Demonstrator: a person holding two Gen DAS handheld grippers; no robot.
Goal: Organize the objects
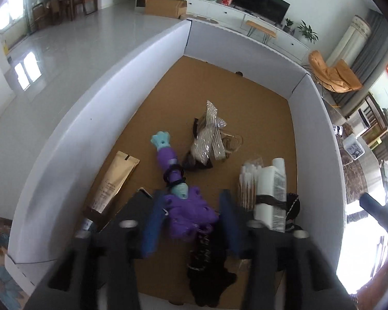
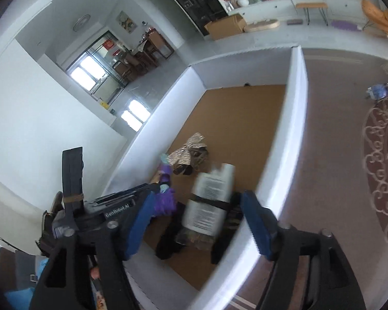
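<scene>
A white-walled box with a cork floor holds the objects. My left gripper hovers low over the near end, open. A purple bath sponge on a teal-tipped handle lies on the cork between its blue pads, which stand apart from it. My right gripper is open above the box's near right wall. A white bottle bundle, strapped with a dark band, shows beyond the gap, untouched. The same bundle, with cotton swabs, stands at the right wall. A black lacy piece lies under the left gripper.
A silver striped bow lies mid-floor, and a gold pouch rests by the left wall. The far half of the cork floor is bare. A patterned rug lies outside the box to the right.
</scene>
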